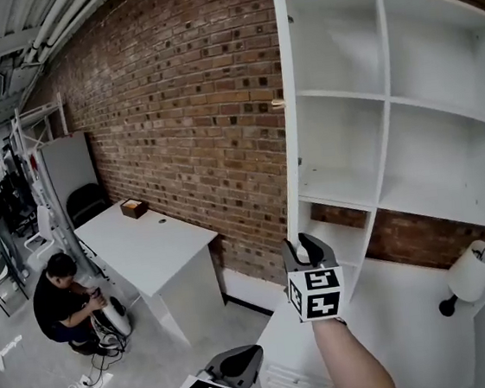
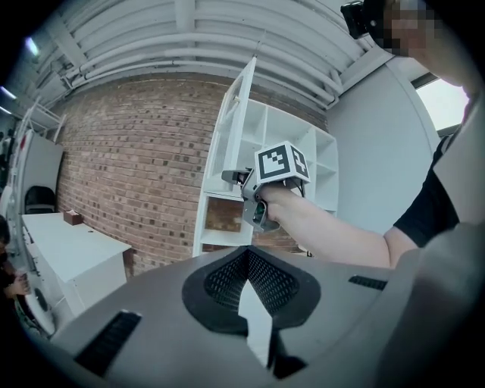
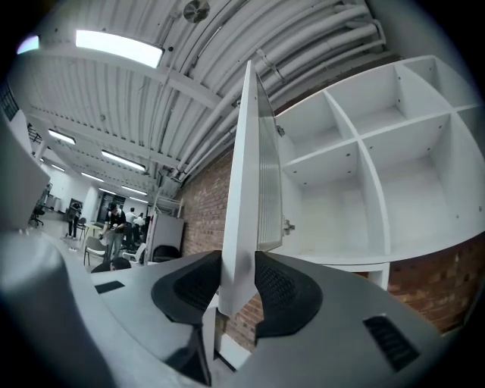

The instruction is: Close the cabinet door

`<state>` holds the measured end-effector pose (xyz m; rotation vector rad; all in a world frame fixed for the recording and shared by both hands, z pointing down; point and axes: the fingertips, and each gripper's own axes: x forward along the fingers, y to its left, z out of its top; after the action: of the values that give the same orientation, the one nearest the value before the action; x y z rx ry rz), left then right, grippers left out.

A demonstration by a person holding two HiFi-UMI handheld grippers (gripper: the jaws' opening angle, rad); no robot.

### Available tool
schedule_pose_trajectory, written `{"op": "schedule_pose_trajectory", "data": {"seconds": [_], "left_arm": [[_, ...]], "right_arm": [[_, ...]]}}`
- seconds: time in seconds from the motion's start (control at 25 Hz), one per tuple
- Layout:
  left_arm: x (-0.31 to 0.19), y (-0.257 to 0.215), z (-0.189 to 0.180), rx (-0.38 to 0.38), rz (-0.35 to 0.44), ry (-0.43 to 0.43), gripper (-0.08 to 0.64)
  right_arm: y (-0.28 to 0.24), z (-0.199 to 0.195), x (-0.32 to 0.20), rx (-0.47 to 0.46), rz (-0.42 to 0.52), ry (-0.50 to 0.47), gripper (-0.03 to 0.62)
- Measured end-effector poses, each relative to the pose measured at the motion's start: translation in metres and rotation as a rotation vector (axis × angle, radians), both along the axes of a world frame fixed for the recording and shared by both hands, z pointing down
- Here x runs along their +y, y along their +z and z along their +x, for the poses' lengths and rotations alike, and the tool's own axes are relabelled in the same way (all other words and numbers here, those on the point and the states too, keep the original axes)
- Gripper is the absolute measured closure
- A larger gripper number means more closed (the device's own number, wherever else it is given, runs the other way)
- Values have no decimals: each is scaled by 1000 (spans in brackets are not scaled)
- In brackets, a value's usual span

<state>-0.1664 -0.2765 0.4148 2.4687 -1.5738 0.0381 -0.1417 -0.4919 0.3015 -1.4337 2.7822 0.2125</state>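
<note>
judged the cabinet door (image 1: 286, 97) stiff and fairly light: a thin white panel with what looked like a ribbed inset (image 3: 267, 189), likely to swing freely and to keep going once pushed. expected its painted faces to be smooth and a little slippery under the pads (image 3: 284, 292), so reckoned a squeeze across the thickness, low on the free edge, a sound hold. counted the small knob (image 1: 277, 103) higher up as the other place to take it. feared rattling the inset, if glass, with a hard slam, so favoured a steady push to the end.

found the door standing wide open, edge-on to the head view, jutting out from the left side of the white cabinet (image 1: 388, 59) with its bare shelves (image 1: 336, 95). saw the right gripper (image 1: 306, 249) at the door's bottom corner, jaws clamped on it, one pad against each face, with the free edge rising straight up from between them in the right gripper view. saw the left gripper (image 1: 238, 365) lower and to the left, well apart from the door, tips together, nothing between them.
</note>
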Motion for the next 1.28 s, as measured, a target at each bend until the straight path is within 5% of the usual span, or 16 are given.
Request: {"op": "schedule_pose_trajectory", "data": {"seconds": [0.56, 1.28], "left_arm": [[-36, 4, 65, 44, -11, 152, 552], [-111, 8, 112, 63, -35, 208, 552]], "right_arm": [[-2, 124, -45, 17, 4, 175, 489], [-6, 216, -133, -4, -27, 250, 405]]}}
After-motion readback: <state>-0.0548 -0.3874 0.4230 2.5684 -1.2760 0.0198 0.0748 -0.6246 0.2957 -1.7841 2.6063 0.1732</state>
